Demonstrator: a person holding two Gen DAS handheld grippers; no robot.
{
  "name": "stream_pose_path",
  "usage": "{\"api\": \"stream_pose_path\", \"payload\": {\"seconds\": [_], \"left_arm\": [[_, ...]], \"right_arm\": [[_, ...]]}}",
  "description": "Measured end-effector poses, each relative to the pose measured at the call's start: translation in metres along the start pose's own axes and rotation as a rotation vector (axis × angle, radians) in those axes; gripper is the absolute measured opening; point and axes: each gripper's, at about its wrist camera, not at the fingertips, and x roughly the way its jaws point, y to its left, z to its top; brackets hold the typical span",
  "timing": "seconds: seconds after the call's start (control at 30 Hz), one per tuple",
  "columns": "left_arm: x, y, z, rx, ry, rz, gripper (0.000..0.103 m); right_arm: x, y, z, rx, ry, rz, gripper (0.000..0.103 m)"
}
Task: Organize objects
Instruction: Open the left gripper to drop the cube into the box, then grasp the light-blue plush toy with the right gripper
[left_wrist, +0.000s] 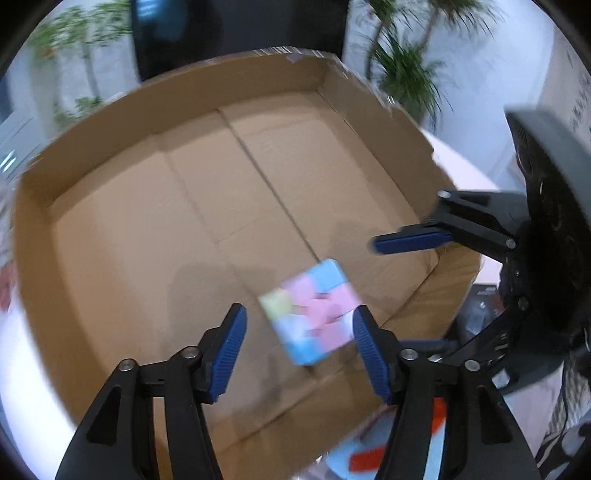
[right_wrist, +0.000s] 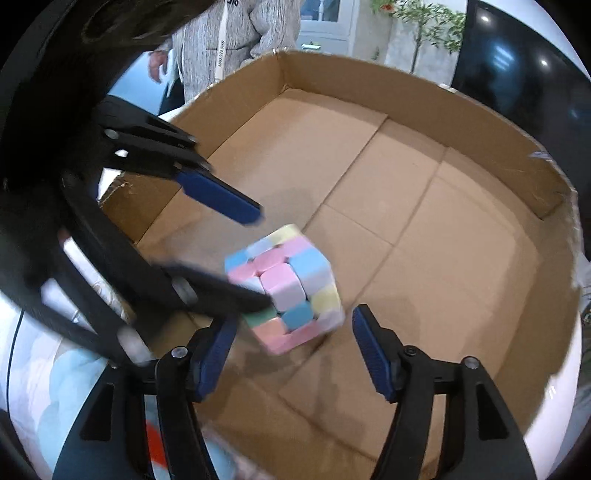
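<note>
Potted plants (left_wrist: 402, 70) and a dark screen (right_wrist: 524, 85) blur behind a big open cardboard box (left_wrist: 122, 122) on a white table (left_wrist: 22, 369). Down on the box floor, near the front wall, sits the pastel puzzle cube (right_wrist: 288, 291), tilted, smeared with blur in the left view! The left gripper (left_wrist: 300, 349) has its blue fingers (left_wrist: 229, 350) spread; the cube lies between them, close to the right-hand pad, and contact there is hard to call. The right gripper (right_wrist: 291, 354) stands parted too, the cube just ahead of its fingers, no pad pressing it. A person in a grey knit top (right_wrist: 225, 40) stands behind the box
</note>
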Motion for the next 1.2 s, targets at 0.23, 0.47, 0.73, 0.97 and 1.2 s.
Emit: {"api": "stream_pose_path", "payload": {"seconds": [0.23, 0.47, 0.73, 0.97, 1.2], "left_arm": [[-0.074, -0.004, -0.066, -0.095, -0.043, 0.006, 0.076], [-0.089, -0.031, -0.141, -0.27, -0.076, -0.105, 0.077], [-0.084, -0.056, -0.211, -0.388, -0.07, -0.067, 0.077], [-0.079, -0.07, -0.241, -0.455, -0.086, -0.11, 0.077], [-0.079, -0.084, -0.236, -0.428, -0.134, -0.034, 0.077]], "right_arm": [[-0.071, -0.01, -0.029, 0.187, -0.063, -0.004, 0.072], [-0.12, 0.008, -0.086, 0.407, -0.085, 0.077, 0.072], [-0.137, 0.038, -0.148, 0.562, -0.077, 0.037, 0.073], [-0.142, 0.06, -0.192, 0.627, -0.09, 0.03, 0.072], [-0.124, 0.045, -0.2, 0.7, -0.121, 0.149, 0.069]]}}
